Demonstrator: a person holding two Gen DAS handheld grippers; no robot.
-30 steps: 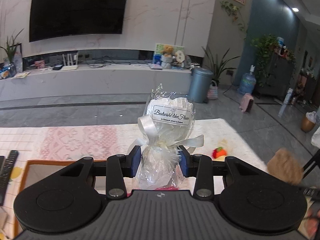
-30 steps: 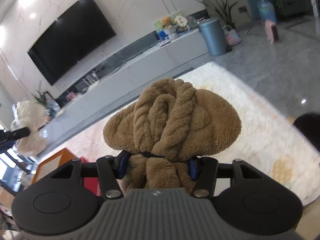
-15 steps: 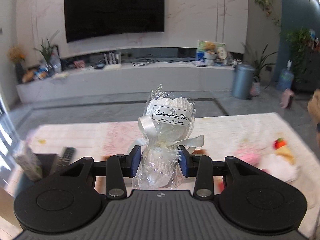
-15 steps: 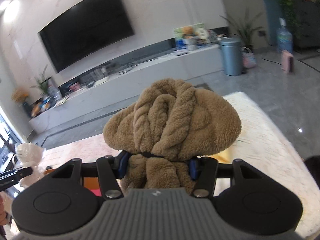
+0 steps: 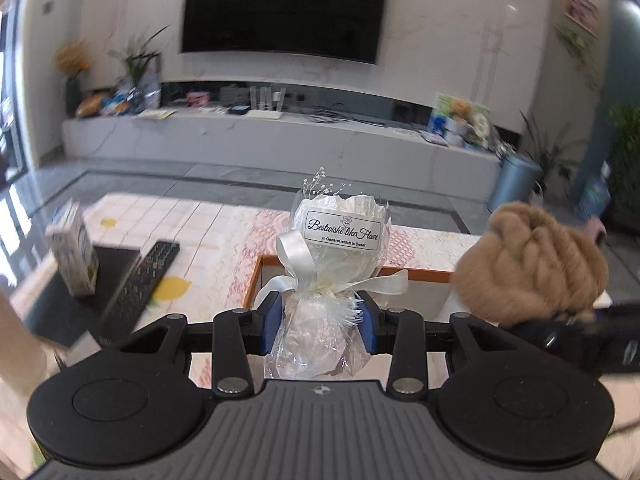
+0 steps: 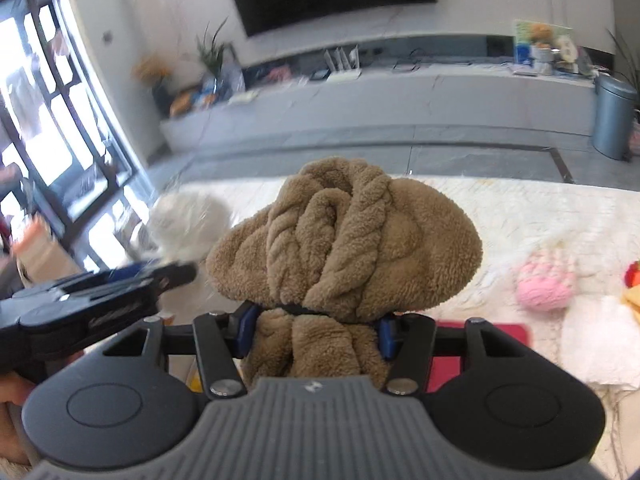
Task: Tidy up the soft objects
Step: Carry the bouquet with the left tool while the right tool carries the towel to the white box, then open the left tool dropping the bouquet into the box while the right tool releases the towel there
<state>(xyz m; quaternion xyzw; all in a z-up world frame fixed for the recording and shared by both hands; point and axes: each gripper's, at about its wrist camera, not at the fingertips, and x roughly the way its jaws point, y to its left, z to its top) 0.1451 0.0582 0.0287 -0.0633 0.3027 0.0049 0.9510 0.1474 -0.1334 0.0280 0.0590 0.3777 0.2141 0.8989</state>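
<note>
Left tongs (image 5: 319, 322) clamp wrapped bouquet (image 5: 334, 256); right tongs (image 6: 316, 330) clamp brown plush (image 6: 348, 240).

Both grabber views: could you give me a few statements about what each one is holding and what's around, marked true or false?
1. The left gripper is shut on a white wrapped bouquet. True.
2. The right gripper is open. False: it is shut on a brown plush.
3. A remote lies left of the bouquet. True.
4. The bouquet's label is blank. False: it carries printed script.
5. A pink plush lies on the white rug. True.
6. The TV shows a picture. False: its screen is dark.
</note>
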